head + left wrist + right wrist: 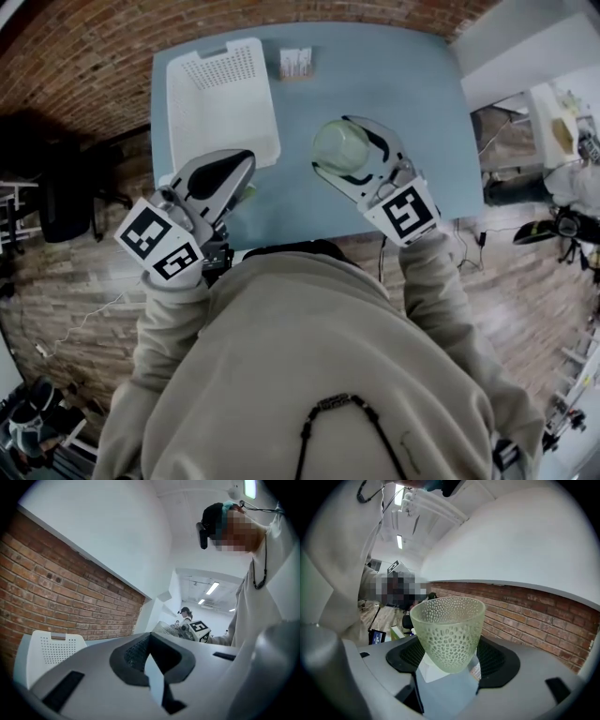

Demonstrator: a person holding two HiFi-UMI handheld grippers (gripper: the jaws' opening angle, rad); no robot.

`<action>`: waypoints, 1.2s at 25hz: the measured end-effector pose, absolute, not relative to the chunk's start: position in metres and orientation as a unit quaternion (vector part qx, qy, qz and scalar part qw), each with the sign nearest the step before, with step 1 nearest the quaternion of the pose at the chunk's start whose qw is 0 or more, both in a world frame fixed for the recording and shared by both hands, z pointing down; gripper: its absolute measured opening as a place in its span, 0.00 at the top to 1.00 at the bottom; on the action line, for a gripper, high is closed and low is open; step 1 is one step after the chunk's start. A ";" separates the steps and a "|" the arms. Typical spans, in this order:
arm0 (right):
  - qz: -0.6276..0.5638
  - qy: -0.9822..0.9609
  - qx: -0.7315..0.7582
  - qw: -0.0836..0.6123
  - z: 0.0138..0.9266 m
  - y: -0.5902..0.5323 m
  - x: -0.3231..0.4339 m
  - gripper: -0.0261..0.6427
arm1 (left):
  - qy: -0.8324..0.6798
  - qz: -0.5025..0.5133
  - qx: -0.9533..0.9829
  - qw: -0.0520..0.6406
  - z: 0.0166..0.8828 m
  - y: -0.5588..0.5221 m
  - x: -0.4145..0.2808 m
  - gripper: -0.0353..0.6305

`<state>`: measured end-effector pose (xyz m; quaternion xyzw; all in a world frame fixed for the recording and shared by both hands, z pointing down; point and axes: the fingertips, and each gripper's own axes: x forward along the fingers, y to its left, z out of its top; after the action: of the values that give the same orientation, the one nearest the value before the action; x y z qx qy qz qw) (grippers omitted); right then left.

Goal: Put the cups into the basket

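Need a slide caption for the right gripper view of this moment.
A pale green dimpled cup held upright between the jaws of the right gripper, with a brick wall behind.

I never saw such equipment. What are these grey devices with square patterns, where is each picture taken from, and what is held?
A person holds a two-jaw gripper in each hand; the patterned cubes belong to them. One picture looks down from the person's head; the other two come from cameras riding on the grippers. On the blue table stand a white basket and a small pale object. The right gripper clamps a pale green dimpled cup. The left gripper looks closed and empty.
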<state>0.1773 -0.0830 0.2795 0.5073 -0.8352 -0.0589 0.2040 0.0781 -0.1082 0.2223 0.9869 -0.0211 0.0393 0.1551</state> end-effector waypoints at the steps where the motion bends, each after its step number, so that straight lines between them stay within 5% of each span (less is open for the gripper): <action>1: -0.059 -0.836 0.507 0.204 0.278 -0.084 0.176 0.43 | -0.026 0.041 0.986 0.158 0.224 -0.110 0.076 0.95; 30: -0.096 -0.913 0.356 0.173 0.258 -0.162 0.030 0.43 | -0.198 0.009 0.969 0.146 0.219 -0.170 -0.054 0.95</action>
<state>0.0304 -0.1622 0.2580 0.3561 -0.9133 -0.0961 0.1726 -0.0543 -0.1698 0.2194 0.9693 -0.1977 0.0094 0.1459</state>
